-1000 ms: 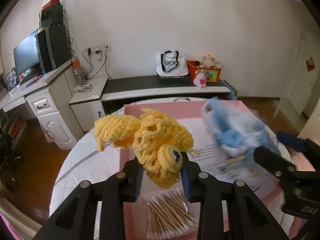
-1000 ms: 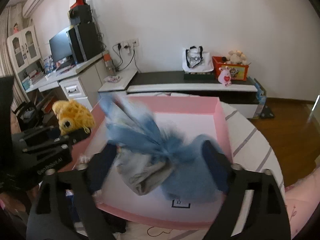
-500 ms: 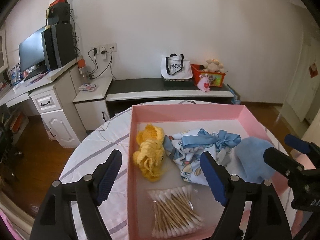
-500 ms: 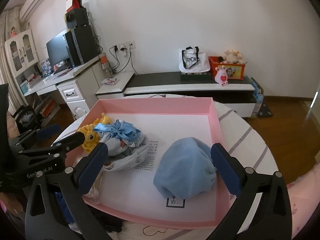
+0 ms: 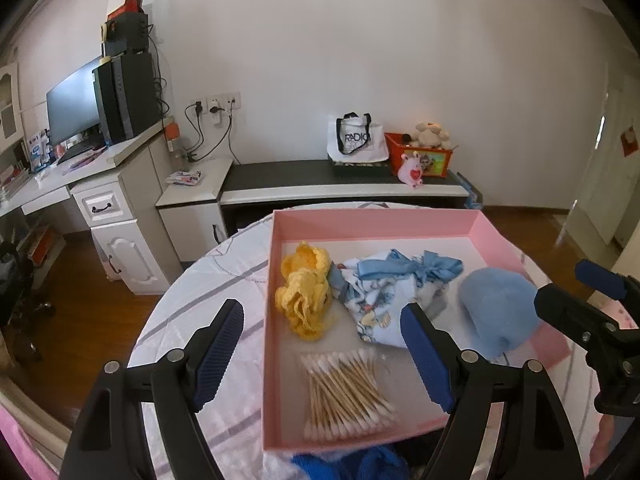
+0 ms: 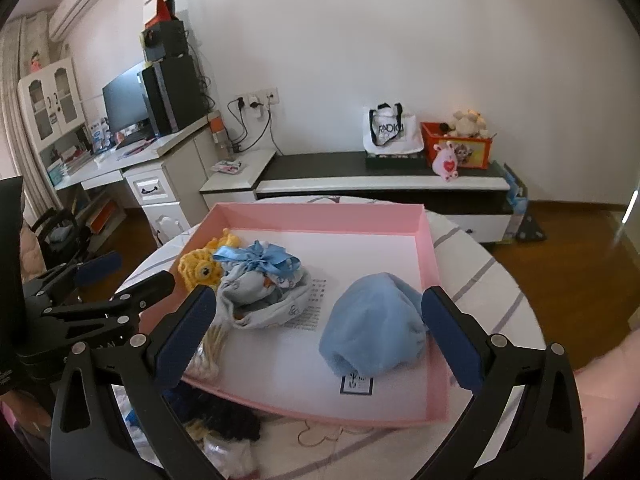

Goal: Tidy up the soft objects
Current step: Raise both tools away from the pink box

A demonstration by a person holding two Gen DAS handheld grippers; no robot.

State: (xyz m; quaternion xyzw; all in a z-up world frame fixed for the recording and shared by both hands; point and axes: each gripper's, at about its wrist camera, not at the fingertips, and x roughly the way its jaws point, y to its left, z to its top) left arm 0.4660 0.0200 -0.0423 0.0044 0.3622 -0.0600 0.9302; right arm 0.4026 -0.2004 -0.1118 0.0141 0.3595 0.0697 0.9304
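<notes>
A pink tray sits on the round table. Inside it, at the left, lies a yellow crocheted toy. Beside that rests a printed cloth bundle tied with a blue ribbon, and further right a light blue soft hat. My left gripper is open and empty, held back over the tray's near left corner. Just short of the blue hat, my right gripper is wide open with nothing between its pads.
A bundle of cotton swabs lies in the tray's near left part. Dark blue and black soft items lie on the table before the tray's near edge. A low cabinet and a desk stand beyond.
The left gripper let go of the yellow toy, which now lies in the tray, and drew back. The right gripper released the blue bundle and hat into the tray and pulled back slightly.
</notes>
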